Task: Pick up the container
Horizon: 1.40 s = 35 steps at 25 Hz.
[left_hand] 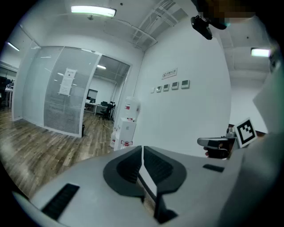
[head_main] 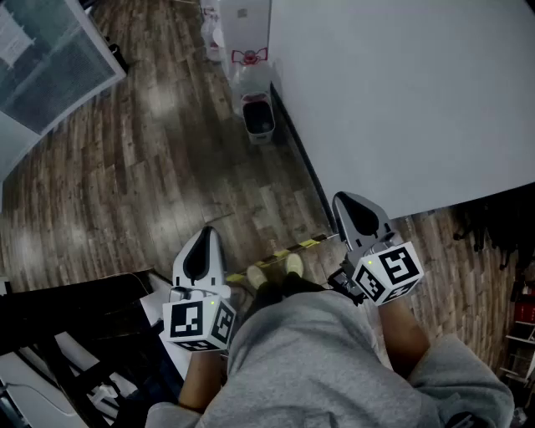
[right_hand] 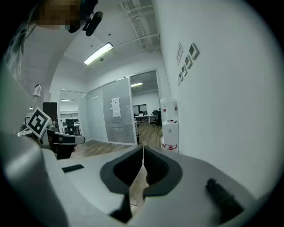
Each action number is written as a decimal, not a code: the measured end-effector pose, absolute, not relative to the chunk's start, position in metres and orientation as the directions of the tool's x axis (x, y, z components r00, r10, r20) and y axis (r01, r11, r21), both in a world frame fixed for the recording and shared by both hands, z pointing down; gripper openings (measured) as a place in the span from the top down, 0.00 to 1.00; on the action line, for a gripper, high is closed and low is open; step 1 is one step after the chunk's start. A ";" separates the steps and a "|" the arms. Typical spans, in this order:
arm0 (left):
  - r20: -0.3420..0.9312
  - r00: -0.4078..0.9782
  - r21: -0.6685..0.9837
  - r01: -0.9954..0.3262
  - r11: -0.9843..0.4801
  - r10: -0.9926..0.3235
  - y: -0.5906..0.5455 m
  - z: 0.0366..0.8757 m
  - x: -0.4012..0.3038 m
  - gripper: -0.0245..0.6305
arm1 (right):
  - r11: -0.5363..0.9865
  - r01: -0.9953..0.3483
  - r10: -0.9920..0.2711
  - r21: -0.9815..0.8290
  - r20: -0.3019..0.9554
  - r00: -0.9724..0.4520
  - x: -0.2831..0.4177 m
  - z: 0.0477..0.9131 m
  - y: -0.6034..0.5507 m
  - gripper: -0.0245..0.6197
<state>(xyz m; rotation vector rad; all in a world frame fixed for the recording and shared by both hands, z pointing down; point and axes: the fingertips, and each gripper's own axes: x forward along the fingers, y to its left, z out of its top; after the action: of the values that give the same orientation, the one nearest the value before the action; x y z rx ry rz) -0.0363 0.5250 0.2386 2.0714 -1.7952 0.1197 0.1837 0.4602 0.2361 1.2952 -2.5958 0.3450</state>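
Observation:
My left gripper is held low in front of the person's body, pointing forward over the wood floor. Its jaws are shut with nothing between them, as the left gripper view shows. My right gripper is held beside it to the right, close to the white wall, also shut and empty. Each gripper shows in the other's view: the right gripper and the left gripper. A small dark bin stands on the floor against the wall, well ahead of both grippers.
A white wall runs along the right. A white dispenser cabinet stands past the bin. A glass partition is at the far left. Yellow-black tape crosses the floor by the person's shoes. Dark furniture fills the lower left.

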 end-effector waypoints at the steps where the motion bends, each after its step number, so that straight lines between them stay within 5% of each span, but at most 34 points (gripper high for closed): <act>1: 0.318 0.176 0.233 -0.967 -0.103 -0.932 0.524 0.237 -0.035 0.92 | 0.588 -0.801 -0.751 -0.110 0.294 -0.591 0.182 0.235 0.461 0.92; 16: 0.299 0.209 0.206 -0.967 -0.151 -0.931 0.513 0.220 -0.014 0.92 | 0.585 -0.793 -0.753 -0.171 0.248 -0.609 0.175 0.225 0.458 0.92; 35: 0.340 0.077 0.074 -0.996 -0.055 -0.937 0.513 0.232 -0.069 0.93 | 0.516 -0.853 -0.817 -0.074 0.255 -0.517 0.123 0.225 0.464 0.93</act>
<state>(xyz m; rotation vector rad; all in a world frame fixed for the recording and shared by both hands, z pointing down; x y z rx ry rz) -0.0695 0.5134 0.2320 2.0723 -1.9350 0.2899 0.1235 0.4637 0.2253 1.4309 -2.5671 0.2822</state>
